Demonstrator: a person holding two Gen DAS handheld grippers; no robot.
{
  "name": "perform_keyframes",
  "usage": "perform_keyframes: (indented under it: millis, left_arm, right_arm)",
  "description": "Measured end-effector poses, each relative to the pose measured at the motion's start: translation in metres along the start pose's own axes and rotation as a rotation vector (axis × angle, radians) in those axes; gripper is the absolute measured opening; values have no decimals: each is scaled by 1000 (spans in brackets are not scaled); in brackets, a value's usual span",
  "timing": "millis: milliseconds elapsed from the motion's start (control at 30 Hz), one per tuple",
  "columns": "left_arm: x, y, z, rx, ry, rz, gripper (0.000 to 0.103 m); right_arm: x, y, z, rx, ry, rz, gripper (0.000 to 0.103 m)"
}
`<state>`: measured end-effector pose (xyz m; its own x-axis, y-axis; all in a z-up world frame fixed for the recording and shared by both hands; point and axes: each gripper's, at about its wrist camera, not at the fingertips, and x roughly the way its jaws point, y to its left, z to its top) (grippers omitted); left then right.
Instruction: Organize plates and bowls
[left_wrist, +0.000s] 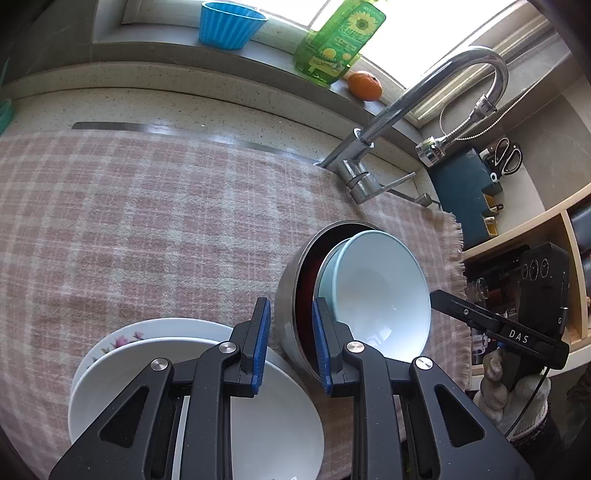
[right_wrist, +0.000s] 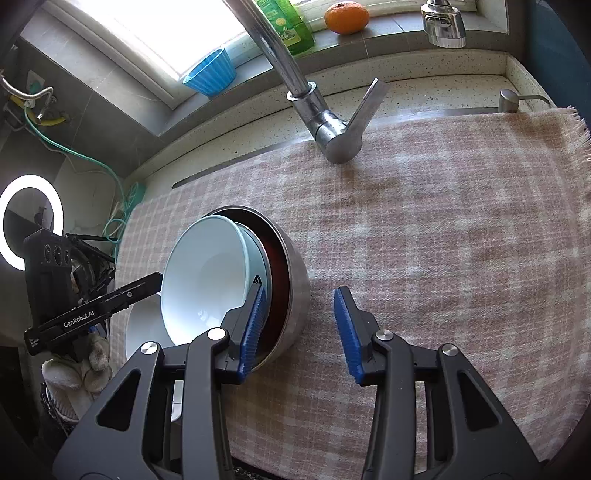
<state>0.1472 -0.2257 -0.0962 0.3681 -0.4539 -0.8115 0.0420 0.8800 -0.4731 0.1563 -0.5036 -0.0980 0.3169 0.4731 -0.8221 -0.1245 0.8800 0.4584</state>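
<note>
Pale-blue bowl (left_wrist: 380, 291) tilted in steel bowl (left_wrist: 286, 291); white plate (left_wrist: 280, 417) atop floral plate (left_wrist: 122, 338), beside.

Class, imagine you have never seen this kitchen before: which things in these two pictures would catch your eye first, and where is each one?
First, the nested bowls tipped on their side on the pink checked cloth, a pale blue one inside a steel one. Left of them lies a stack of white plates, the lower one flowered. Behind, the curved chrome tap rises before the sill, where an orange and a blue cup stand out.
</note>
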Motion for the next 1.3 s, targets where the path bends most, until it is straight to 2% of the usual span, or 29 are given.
perform_keyframes:
  millis: [400,600,700,800,933,1167,1300]
  left_arm:
    - [9,0,-2,-7,13,4,21]
    - [13,5,-4,-38,19,-9,21]
    - [13,7,-4,-48,16,-10,16]
    - [15,7,-5,-59,18,-12,16]
    - [21,5,-8,-64,29,-15,11]
    - [19,-8,-11,-17,4,51,10]
    - [19,-10,-14,-22,1,58,9]
  right_arm:
    - [18,-5,-4,22,57,41,24]
    - [25,-6,-4,31,79,61,20]
    - [27,-5,-4,25,86,68,17]
    - [30,-4,-4,21,95,80,15]
    - [31,-5,-3,19,99,90,14]
    - [30,-4,0,-6,103,85,13]
    - [27,-4,1,-14,102,82,13]
